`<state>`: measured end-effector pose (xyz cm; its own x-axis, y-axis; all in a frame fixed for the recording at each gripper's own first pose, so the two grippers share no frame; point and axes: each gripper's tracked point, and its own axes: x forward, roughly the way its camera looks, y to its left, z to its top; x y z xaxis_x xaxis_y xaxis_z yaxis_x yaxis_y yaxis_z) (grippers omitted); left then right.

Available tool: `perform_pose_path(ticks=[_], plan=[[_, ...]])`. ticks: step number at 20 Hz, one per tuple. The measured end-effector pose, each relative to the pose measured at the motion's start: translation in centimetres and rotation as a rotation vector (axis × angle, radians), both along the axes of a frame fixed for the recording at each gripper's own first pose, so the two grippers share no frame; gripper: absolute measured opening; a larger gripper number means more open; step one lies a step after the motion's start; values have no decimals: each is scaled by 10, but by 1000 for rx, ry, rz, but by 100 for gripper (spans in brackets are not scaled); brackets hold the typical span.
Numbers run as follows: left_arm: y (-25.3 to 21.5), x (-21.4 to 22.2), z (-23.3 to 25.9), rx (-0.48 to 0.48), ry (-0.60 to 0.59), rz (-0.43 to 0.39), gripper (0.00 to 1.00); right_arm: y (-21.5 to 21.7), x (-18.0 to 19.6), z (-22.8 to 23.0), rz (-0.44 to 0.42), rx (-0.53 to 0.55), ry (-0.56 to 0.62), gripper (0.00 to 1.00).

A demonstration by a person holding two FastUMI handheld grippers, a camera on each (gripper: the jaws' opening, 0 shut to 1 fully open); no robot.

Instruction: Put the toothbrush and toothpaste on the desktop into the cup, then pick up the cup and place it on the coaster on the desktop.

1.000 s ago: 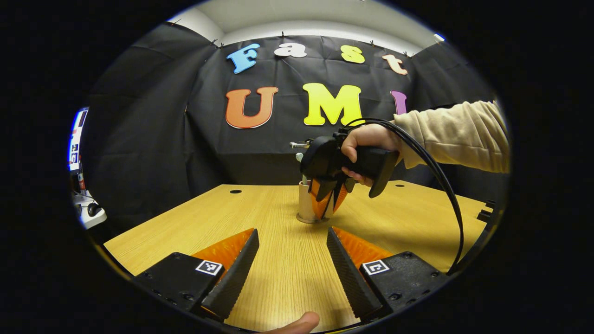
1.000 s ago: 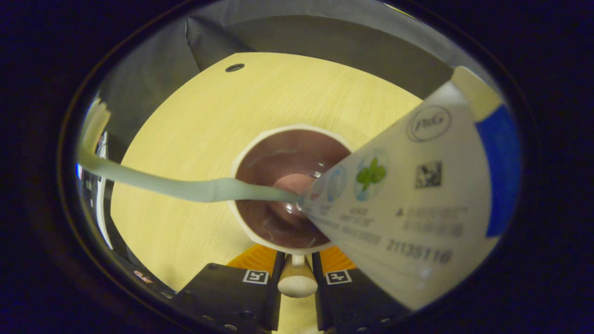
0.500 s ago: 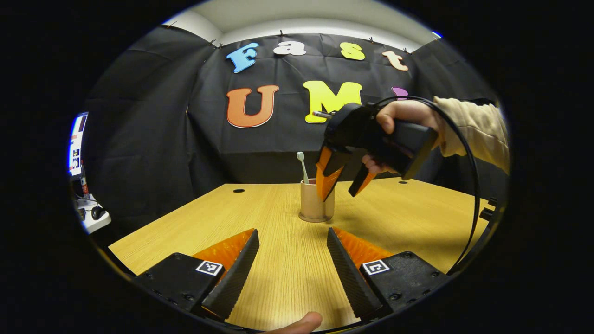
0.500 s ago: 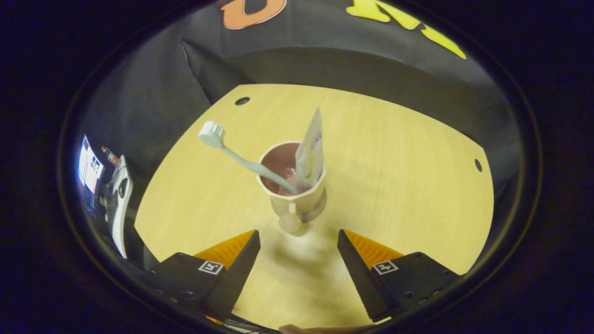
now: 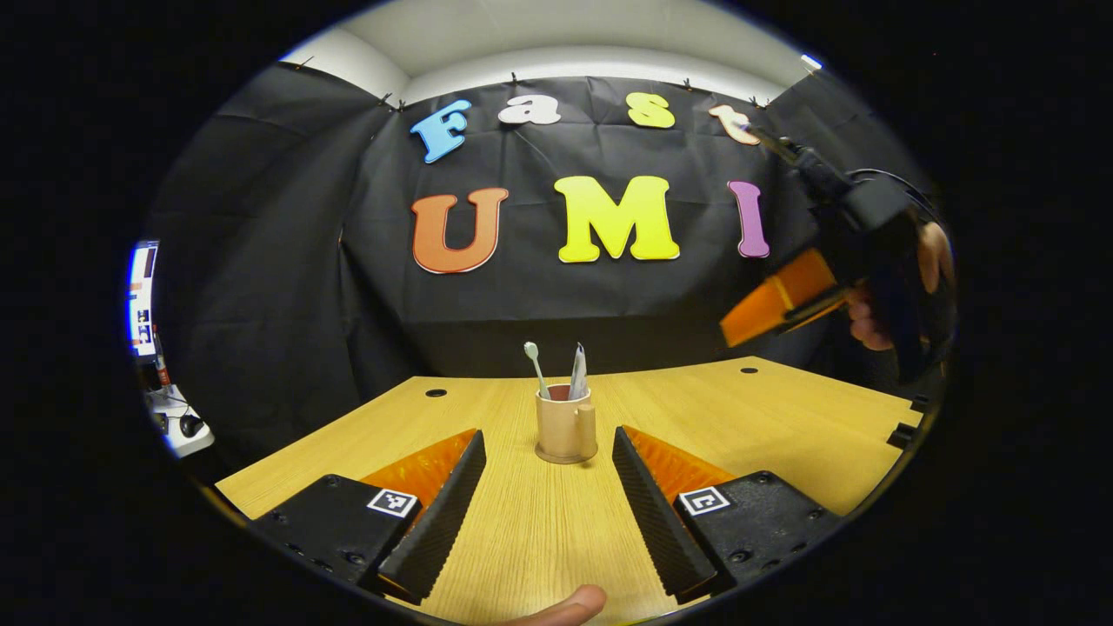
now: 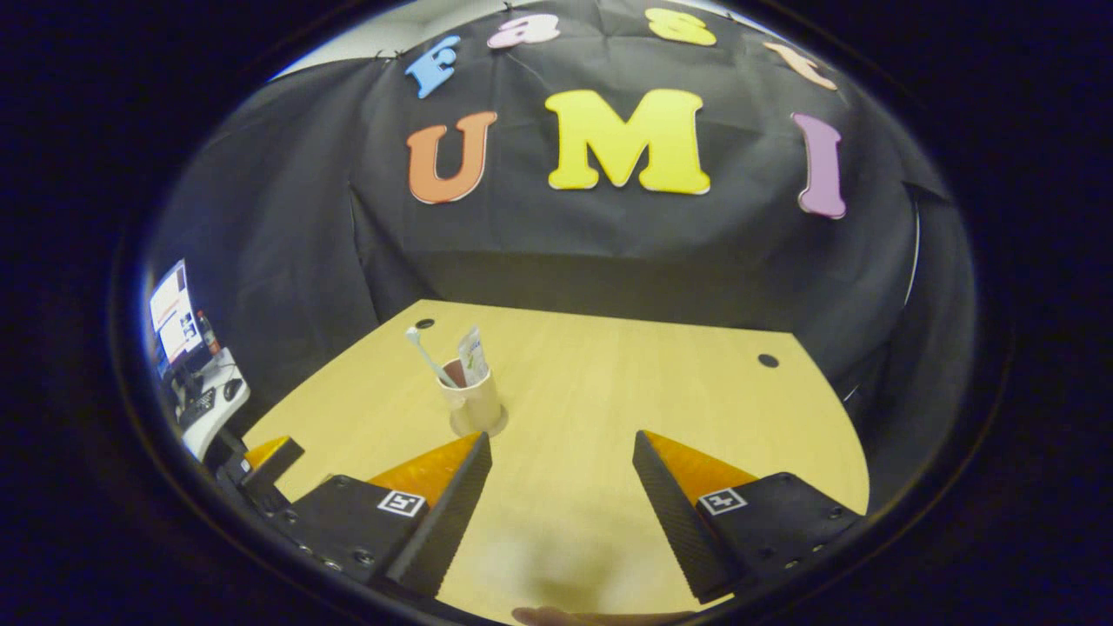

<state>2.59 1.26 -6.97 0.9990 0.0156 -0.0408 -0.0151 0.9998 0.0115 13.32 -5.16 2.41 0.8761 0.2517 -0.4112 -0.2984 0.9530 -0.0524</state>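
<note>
Pale wood desktop point(image 5: 539, 530) fills the lower frame in the left gripper view, where the spread, empty left gripper point(image 5: 546, 504) frames the smooth tan cup point(image 5: 565, 426) at centre, now on its coaster point(image 5: 565, 456); toothbrush point(image 5: 534, 361) and toothpaste point(image 5: 577, 372) stand inside. The right gripper point(image 5: 774, 306) has withdrawn to the upper right. In the right gripper view its fingers point(image 6: 452, 513) gape empty and the cup sits left of centre. The task looks finished.
</note>
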Motion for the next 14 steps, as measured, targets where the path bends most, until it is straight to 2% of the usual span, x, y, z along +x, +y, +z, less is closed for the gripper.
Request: perform_pose_path(ticks=[4,7,11,14], plan=[[-20,-15,21,8,-36,-6,93,-41,-72,5,-69,54,-137,97],[-38,-36,37,23,-78,-31,93,-62,-121,-4,-111,38,-227,97],[-51,-68,43,17,-91,-36,93,-62,-175,1,-126,66,-326,97],[-66,-80,39,-26,-76,-78,93,-54,-192,-1,-103,47,-367,97]])
